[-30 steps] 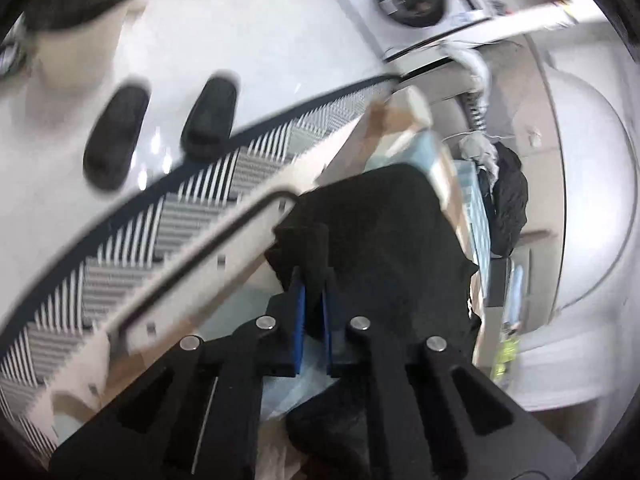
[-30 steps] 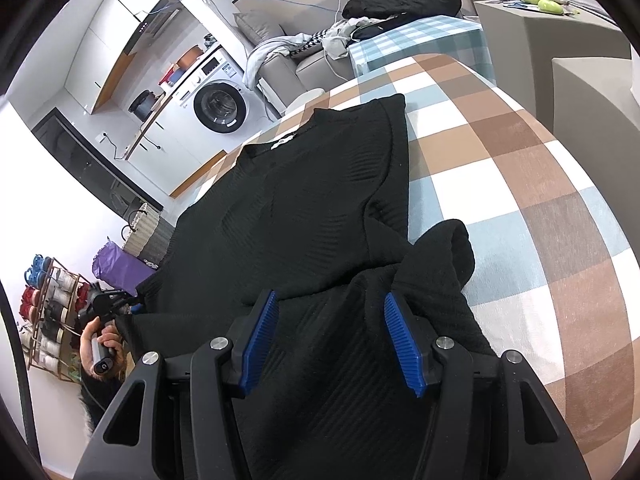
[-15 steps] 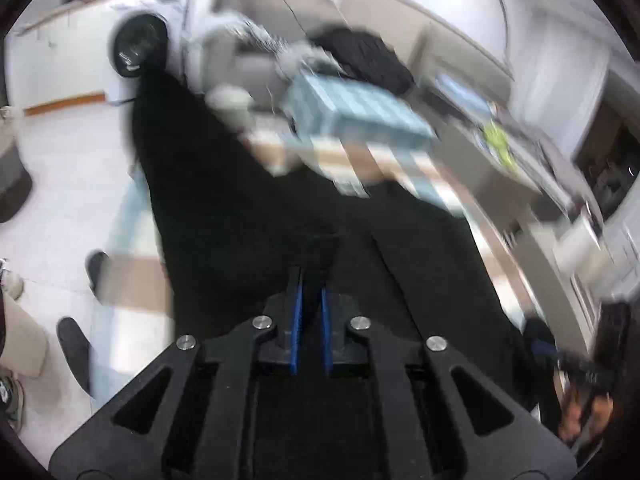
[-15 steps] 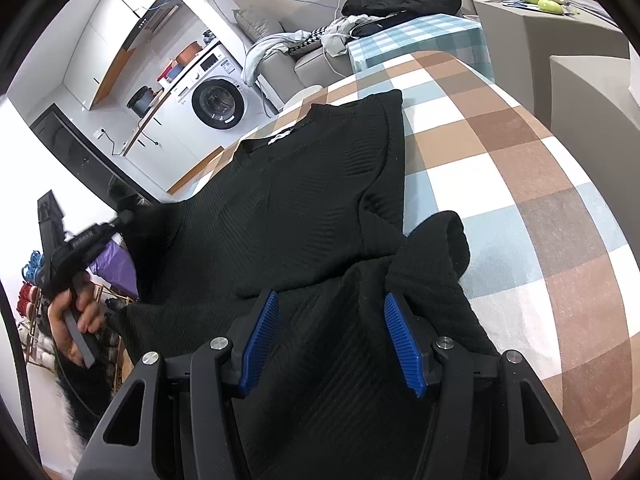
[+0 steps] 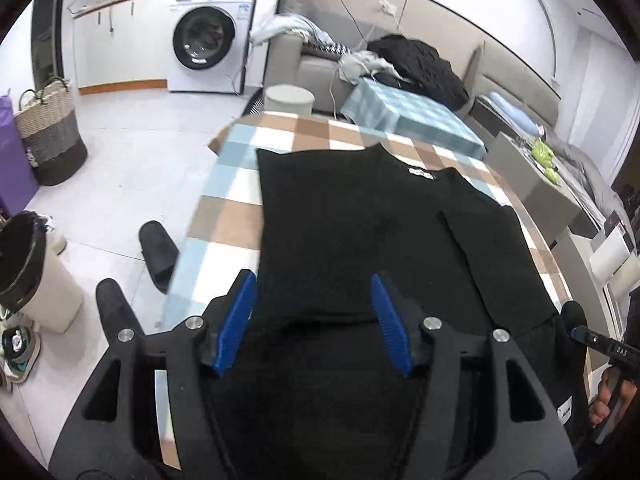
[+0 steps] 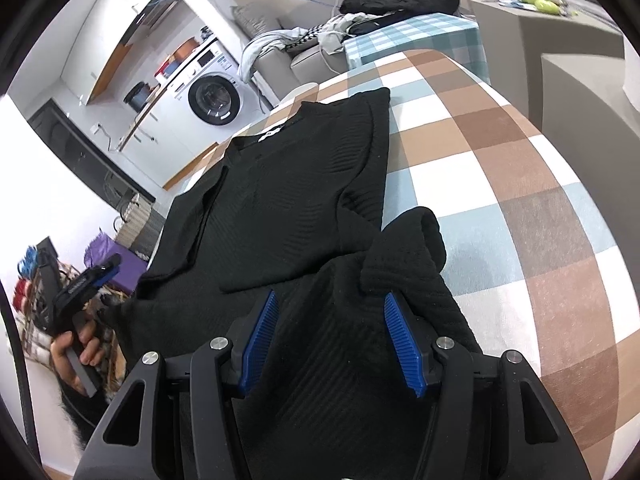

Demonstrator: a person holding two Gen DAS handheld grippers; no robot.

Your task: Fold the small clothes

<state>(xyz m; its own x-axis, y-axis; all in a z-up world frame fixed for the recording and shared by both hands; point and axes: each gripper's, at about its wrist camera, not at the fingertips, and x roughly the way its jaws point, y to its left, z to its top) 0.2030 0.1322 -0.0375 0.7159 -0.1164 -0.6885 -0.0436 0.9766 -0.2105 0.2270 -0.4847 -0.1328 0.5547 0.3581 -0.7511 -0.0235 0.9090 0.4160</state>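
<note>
A black knit sweater [image 5: 360, 224] lies flat on the checked tablecloth [image 5: 224, 208], neck label at the far end. Its left side is folded inward over the body. In the right wrist view the sweater [image 6: 288, 200] has a bunched sleeve cuff [image 6: 416, 240] on its right side. My left gripper [image 5: 314, 316] is open and empty, just above the sweater's near hem. My right gripper [image 6: 336, 340] is open and empty over the sweater's lower part, beside the bunched cuff. The left gripper also shows at the left edge of the right wrist view [image 6: 86, 280].
On the floor to the left are a slipper [image 5: 158, 248], a bin [image 5: 28, 268] and a woven basket [image 5: 50, 136]. A washing machine [image 5: 208, 40] and a sofa with clothes [image 5: 400, 60] stand behind. A small checked table [image 5: 404, 116] is past the far edge.
My left gripper carried the sweater's left sleeve up from beside the table and across the body, then opened and let it go. The right gripper stayed open and still.
</note>
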